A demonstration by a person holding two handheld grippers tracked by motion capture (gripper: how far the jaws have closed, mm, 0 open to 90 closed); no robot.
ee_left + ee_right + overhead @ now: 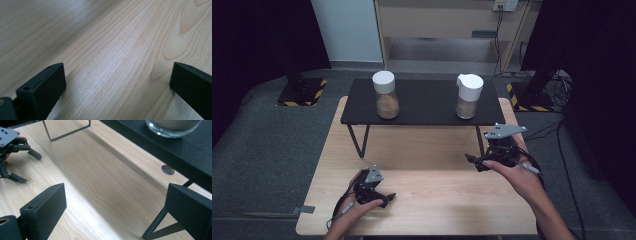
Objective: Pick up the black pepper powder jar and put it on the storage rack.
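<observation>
A: Which step is judged to be in hand?

B: An approach, it seems. The right gripper (476,161) is held spread wide and empty beside the black low shelf with thin metal legs (422,116), just below the clear glass jar of brown powder with a white spouted lid (468,96). The left gripper (387,198) is rested near the front of the pale wooden table (427,210), its jaws likewise parted with nothing between them.

A: What is called for next?

B: Probably the right gripper must be raised to shelf height and closed around that jar. A second clear glass jar with a round white cap (385,94) is kept well apart on the shelf's left.

A: What is hard to make out?

B: In the right gripper view the jar (172,127) is cut off at its base, so the lid's fit cannot be judged.
</observation>
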